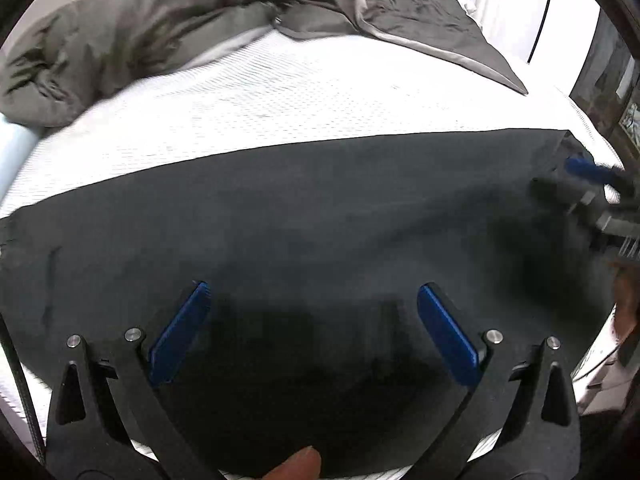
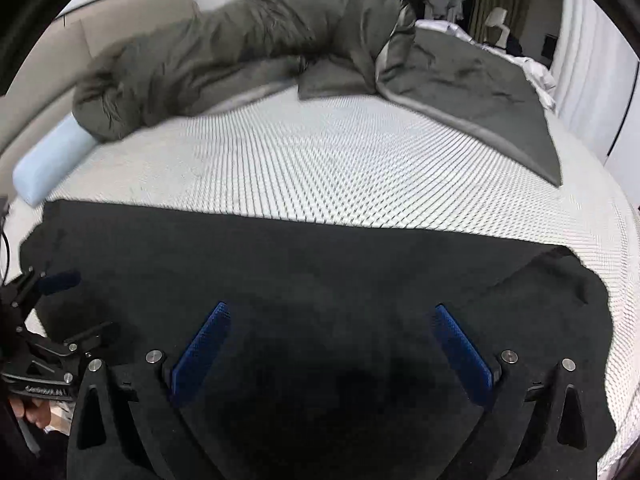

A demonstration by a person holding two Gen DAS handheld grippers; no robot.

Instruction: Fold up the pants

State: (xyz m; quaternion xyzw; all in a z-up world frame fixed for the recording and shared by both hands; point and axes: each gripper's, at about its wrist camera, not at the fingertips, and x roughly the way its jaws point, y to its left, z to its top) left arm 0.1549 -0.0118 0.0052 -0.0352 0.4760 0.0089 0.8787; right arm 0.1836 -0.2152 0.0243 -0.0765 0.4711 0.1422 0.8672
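One bunched duvet (image 2: 240, 52) behind flat pants (image 2: 280, 260).

Each gripper, left gripper (image 1: 312, 300) and right gripper (image 2: 330, 320), comprises black angular arms, silver round screws, and two blue ribbed finger pads (image 2: 202, 354).

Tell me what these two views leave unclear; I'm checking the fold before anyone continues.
- Pants: the near edge is hidden by the open right gripper in the right wrist view.
- Left wrist view: the open left gripper covers the near part, and the right gripper at the frame's right edge is blurred.
- Waistband and hems: cannot tell, dark fabric.
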